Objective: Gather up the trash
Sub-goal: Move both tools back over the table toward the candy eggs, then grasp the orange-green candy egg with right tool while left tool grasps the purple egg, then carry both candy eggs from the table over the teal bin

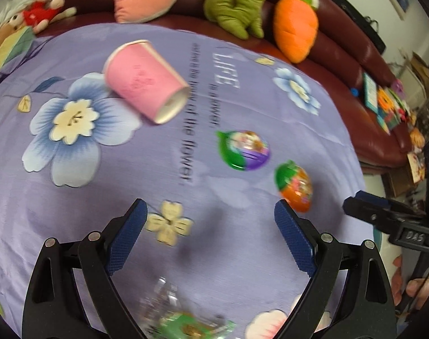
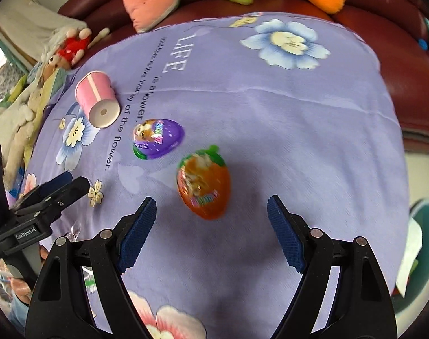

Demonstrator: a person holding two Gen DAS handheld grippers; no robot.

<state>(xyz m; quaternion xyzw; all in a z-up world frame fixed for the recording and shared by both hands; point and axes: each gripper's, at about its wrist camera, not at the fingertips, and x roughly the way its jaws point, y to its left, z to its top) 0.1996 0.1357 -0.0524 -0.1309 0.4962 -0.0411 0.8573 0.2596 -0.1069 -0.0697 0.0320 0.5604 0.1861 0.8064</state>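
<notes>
Trash pieces lie spread on the purple flowered cloth: a pink paper cup on its side, a purple egg-shaped package and an orange strawberry-shaped package. Only the left wrist view shows a crumpled clear wrapper with a green label, blurred, low between the fingers of the left gripper. Only the right wrist view shows the flat bottom of the cup, which faces the camera; its long axis runs along the cloth, open mouth toward the red sofa. The orange package lies just ahead of the right gripper, green top pointing away. Both grippers stand wide apart and hold nothing.
</notes>
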